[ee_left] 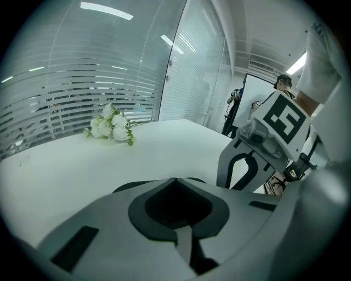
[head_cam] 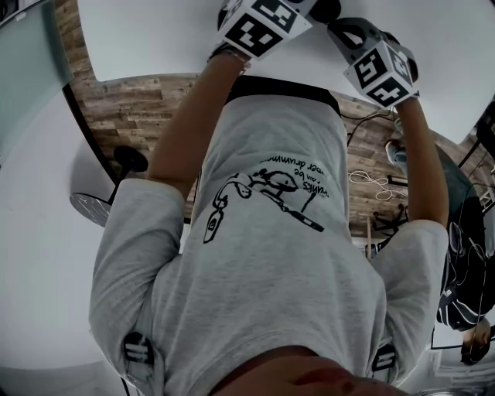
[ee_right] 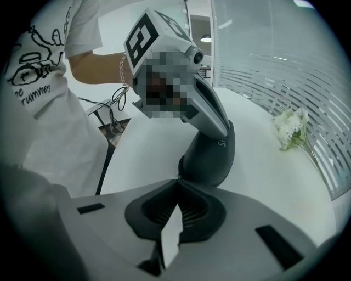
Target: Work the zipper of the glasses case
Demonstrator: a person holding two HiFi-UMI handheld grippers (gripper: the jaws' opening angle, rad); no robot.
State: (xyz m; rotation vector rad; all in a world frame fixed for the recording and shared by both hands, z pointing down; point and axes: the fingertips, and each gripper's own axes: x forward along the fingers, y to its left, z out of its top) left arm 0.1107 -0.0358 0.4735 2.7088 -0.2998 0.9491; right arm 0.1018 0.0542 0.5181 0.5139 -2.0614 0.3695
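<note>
A dark grey glasses case (ee_right: pixel 211 156) hangs tilted over the white table, and my left gripper (ee_right: pixel 218 127) is shut on its upper end. In the left gripper view only the case's dark edges (ee_left: pixel 125 187) show under the shut jaws of that gripper (ee_left: pixel 174 179). My right gripper (ee_right: pixel 176 180) is shut with its tips right at the case's lower rim, where the zipper runs; the pull itself is hidden between the pads. The left gripper view has it at the right (ee_left: pixel 248 171). In the head view only the two marker cubes (head_cam: pixel 259 23) (head_cam: pixel 383 69) show above the person's outstretched arms.
A bunch of white flowers (ee_left: pixel 111 127) (ee_right: pixel 290 129) lies on the white table (ee_left: pixel 164 151) near a glass wall with blinds. A person (ee_left: pixel 282 82) stands in the background. Cables (head_cam: pixel 371 182) lie on the wooden floor beside the table.
</note>
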